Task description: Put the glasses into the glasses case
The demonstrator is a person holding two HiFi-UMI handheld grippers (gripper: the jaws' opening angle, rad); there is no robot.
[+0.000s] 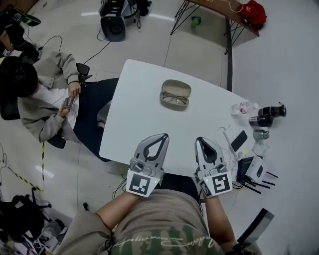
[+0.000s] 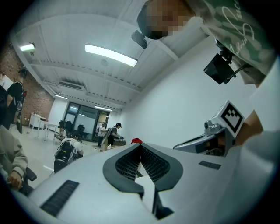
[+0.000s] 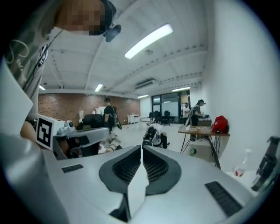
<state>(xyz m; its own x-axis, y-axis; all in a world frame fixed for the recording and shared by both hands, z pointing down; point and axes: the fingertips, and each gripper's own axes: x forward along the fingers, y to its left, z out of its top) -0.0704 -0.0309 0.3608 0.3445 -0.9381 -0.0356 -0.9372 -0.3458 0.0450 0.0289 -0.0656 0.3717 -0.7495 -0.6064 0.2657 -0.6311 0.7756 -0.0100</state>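
An open beige glasses case (image 1: 176,93) lies at the far middle of the white table (image 1: 134,114). A pair of dark-framed glasses (image 1: 174,99) rests inside its near half. My left gripper (image 1: 164,135) and right gripper (image 1: 201,140) sit side by side at the table's near edge, well short of the case. Both are shut with nothing between the fingers. The two gripper views tilt up at the room, so neither shows the case. The left gripper (image 2: 140,145) has its tips together, and so has the right gripper (image 3: 141,148).
A person (image 1: 40,94) sits at the table's left side holding a phone. On the right end lie a phone (image 1: 239,141), cables, small bottles (image 1: 244,107), a black lens (image 1: 271,111) and a router (image 1: 256,169). Beyond stands a wooden desk (image 1: 227,12).
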